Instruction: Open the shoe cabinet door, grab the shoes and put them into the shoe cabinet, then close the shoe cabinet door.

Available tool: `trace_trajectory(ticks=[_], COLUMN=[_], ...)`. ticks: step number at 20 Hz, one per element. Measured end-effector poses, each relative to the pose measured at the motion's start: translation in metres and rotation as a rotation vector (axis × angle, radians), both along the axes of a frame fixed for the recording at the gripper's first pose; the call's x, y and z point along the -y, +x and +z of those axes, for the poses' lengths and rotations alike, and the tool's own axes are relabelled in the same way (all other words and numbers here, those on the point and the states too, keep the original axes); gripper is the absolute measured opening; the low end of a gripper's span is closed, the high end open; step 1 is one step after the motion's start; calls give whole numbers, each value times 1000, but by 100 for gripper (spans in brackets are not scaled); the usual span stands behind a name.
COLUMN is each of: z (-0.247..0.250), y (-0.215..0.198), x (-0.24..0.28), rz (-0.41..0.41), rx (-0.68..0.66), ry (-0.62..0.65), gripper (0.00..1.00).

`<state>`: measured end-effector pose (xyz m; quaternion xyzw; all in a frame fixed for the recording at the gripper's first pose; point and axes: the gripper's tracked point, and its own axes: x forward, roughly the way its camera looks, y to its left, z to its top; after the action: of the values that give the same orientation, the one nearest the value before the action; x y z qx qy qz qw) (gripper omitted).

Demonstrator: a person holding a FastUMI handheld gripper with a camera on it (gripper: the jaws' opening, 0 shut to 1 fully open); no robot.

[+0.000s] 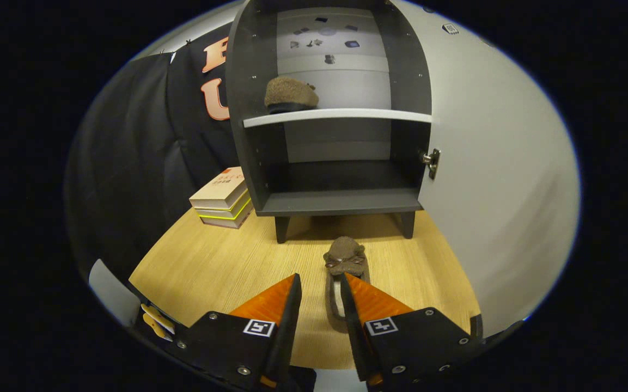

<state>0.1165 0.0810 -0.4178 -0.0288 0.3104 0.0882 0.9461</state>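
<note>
1. The dark grey wooden shoe cabinet [341, 202] stands on short legs on the light wood-grain tabletop [210, 272], its pale grey door [499, 179] swung wide open to the right on a metal hinge [432, 161]. The opening step looks done.
2. A white shelf [341, 115] splits the cabinet; the lower compartment looks bare, the upper one holds a shoe.
3. A stack of books with pale and yellow-edged covers [224, 200] sits just left of the cabinet, well clear of the work.
4. One brown fuzzy slipper [291, 95] already rests on the left part of the shelf.
5. The second brown fuzzy slipper with a small bow [345, 261] lies on the tabletop in front of the cabinet, toe toward it, its heel end reaching back between the fingers.
6. The gripper [320, 288] has its fingers spread a little, one on each side of the slipper's rear opening; whether they touch it I cannot tell.
7. Judged by its plush look, the slipper should be light, soft and easily squashed, not slippery. Pinching the side wall or heel rim seems the safest hold; it may droop when lifted.
</note>
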Motion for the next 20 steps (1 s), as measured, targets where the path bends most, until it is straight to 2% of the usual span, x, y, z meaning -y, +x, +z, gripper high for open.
trace_trajectory(ticks=[6, 14, 20], z=[-66, -123, -135], y=[28, 63, 89], x=[6, 5, 0], rz=[21, 51, 59], rx=[-76, -141, -132], ry=[-40, -33, -14], gripper=[46, 45, 29])
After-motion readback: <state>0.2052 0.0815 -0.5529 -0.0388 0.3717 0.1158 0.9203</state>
